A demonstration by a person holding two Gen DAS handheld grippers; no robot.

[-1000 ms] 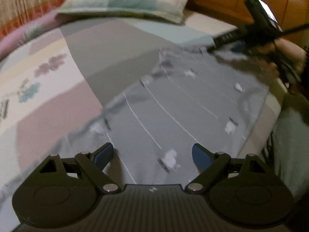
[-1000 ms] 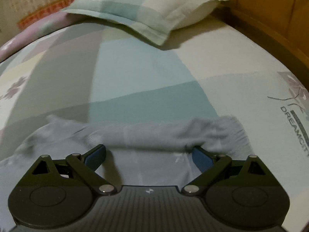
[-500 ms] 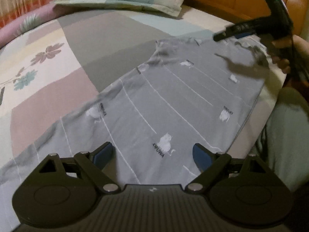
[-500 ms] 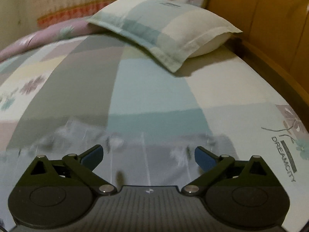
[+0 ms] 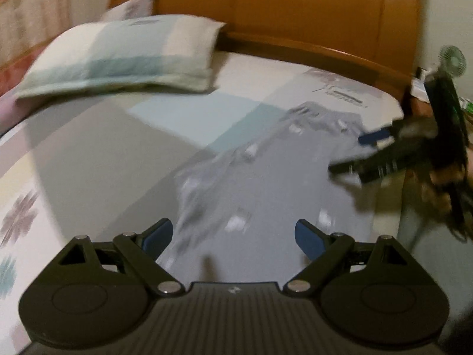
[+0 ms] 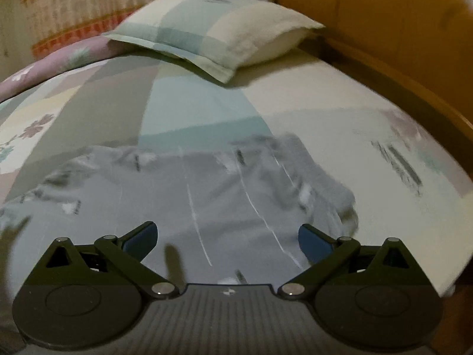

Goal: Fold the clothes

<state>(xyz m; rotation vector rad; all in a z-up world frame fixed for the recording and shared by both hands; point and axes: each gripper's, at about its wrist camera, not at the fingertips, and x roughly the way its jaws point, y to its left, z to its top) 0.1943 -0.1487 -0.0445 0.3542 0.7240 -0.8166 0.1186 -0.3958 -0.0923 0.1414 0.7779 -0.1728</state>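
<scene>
A grey garment (image 5: 266,183) with thin white lines and small white prints lies spread on the patchwork bedsheet (image 5: 97,159). My left gripper (image 5: 233,236) hovers open over its near part, nothing between the blue pads (image 5: 307,241). In the right wrist view the same garment (image 6: 207,195) lies flat with a rumpled, bunched end at the right. My right gripper (image 6: 227,236) stands open above it, holding nothing. The right gripper also shows in the left wrist view at the garment's right edge (image 5: 372,151), blurred, held by a hand.
A checked pillow (image 5: 124,59) lies at the head of the bed, against an orange wooden headboard (image 5: 295,11). A small fan (image 5: 452,60) stands past the bed's right corner. The bed's right edge (image 6: 428,153) runs close to the garment. Curtains hang at the far left.
Both cameras have swung toward the head of the bed and pulled back a little. The garment's far end has come out of the right gripper and now lies rumpled on the sheet.
</scene>
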